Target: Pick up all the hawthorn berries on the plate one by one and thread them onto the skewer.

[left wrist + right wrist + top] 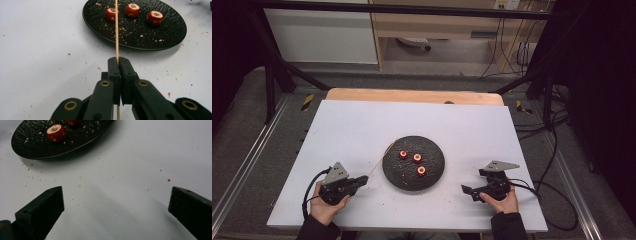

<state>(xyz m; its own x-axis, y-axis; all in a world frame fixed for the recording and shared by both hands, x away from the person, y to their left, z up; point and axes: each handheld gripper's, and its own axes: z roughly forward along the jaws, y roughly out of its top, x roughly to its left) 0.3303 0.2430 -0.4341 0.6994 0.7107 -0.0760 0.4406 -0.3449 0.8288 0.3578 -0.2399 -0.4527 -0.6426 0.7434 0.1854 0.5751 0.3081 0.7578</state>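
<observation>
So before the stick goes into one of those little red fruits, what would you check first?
1. Skewer clamped in the left gripper: ok, jaws shut on it.
2. Skewer aimed toward the plate: ok.
3. Three red fruits sitting on the plate: ok.
4. Right gripper free to steady a fruit: ok, jaws wide open.
5. Skewer tip lined up with one fruit: cannot tell.

A white table (362, 125) stands on grey carpet (242, 135) before a wooden shelf (437, 25).
</observation>
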